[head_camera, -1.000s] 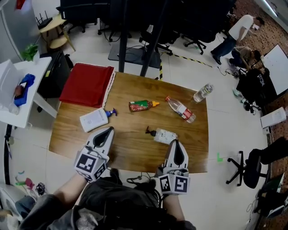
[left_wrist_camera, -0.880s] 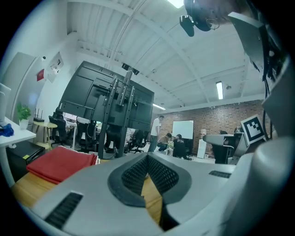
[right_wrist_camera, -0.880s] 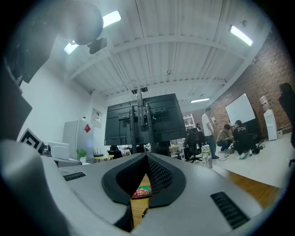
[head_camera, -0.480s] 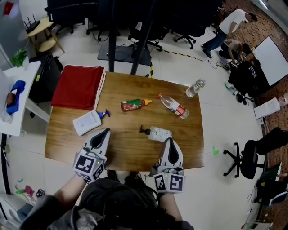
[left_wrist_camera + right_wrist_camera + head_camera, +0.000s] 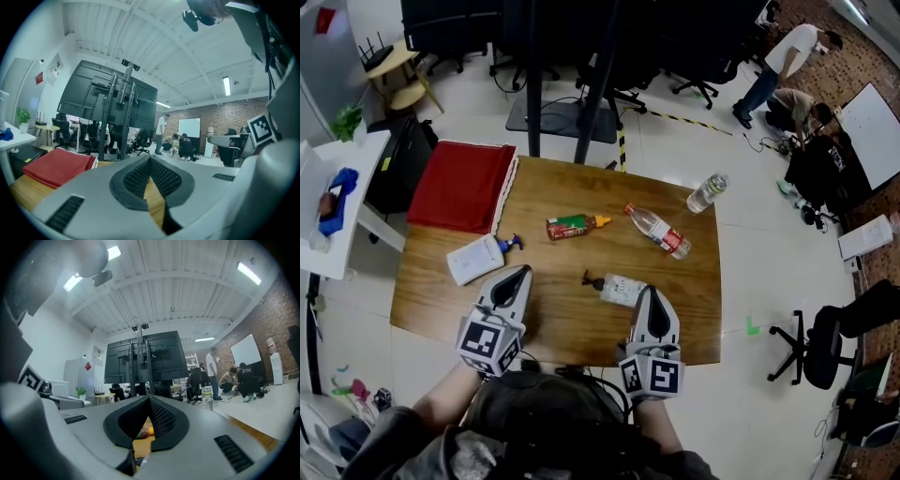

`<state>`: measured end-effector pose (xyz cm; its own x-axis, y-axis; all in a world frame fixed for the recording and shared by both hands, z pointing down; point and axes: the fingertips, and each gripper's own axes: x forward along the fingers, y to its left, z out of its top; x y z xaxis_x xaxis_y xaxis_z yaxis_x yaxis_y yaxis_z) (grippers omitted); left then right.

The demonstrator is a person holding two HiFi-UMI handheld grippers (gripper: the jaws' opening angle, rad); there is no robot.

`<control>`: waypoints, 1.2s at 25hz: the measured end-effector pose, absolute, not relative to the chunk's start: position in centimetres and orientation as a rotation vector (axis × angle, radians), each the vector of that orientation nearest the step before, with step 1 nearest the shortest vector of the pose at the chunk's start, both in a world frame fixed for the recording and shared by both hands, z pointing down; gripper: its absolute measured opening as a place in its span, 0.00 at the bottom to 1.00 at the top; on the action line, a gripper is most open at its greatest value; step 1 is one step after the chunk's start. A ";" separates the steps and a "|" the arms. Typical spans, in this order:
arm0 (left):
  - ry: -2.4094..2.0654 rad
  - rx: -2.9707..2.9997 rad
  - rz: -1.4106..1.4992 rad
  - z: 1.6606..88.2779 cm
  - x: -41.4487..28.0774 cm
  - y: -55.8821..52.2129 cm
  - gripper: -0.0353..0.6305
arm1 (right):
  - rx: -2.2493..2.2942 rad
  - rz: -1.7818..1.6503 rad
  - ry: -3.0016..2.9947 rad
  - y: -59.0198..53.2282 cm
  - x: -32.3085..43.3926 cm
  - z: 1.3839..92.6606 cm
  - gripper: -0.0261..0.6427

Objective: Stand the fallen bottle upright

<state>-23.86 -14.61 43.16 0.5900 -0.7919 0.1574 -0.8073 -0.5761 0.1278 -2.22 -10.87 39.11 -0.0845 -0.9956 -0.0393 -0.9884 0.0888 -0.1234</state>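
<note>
Head view: left tongs (image 5: pixel 520 274) and right tongs (image 5: pixel 649 292) both pressed together, gripping nothing, above the table (image 5: pixel 567 319).

Left gripper (image 5: pixel 517 275), right gripper (image 5: pixel 649 294), jaws closed

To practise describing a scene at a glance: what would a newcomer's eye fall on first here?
Fallen bottles strewn on the wooden table: a sauce bottle and a clear water bottle mid-table, a white pump bottle nearer. A red cloth covers the far left corner, and the left claw and right claw, both shut, point in from the near edge.
</note>
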 end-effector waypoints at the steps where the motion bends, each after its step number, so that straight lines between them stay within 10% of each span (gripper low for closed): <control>1: -1.346 2.625 0.128 43.3 -23.7 -14.7 0.08 | -2.029 -0.104 2.244 -11.2 -2.2 39.2 0.04; 20: -1.354 2.611 0.206 45.2 -21.4 -16.1 0.08 | -1.987 -0.300 2.455 -14.5 -0.3 44.0 0.05; 30: -1.337 2.563 0.274 47.4 -21.1 -16.8 0.08 | -1.958 -0.483 2.642 -14.9 -1.0 48.7 0.23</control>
